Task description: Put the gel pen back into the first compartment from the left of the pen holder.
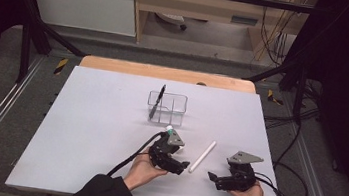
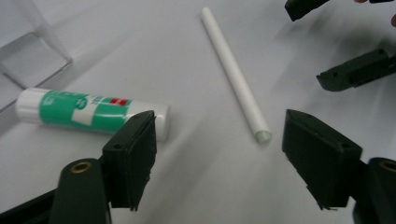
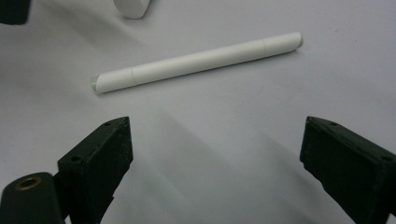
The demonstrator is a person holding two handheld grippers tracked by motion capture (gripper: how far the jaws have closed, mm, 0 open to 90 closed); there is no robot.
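Lying flat on the pale grey table sheet (image 1: 99,119), between the two grippers: a slim white cylindrical pen (image 1: 202,157). Left gripper (image 2: 219,149) hovering near its end, jaws apart and gripping nothing. Right gripper (image 3: 215,163) likewise gaping wide, holding nothing. Resting just beside the left jaw: a green-and-white glue stick (image 2: 88,112). Standing farther back: a clear plastic divided box (image 1: 166,108) with a black pen (image 1: 157,101) leaning inside.

white pen (image 1: 202,157) lies between both hand-held grippers | glue stick (image 2: 91,112) beside left jaw | bare table (image 1: 93,128) leftward
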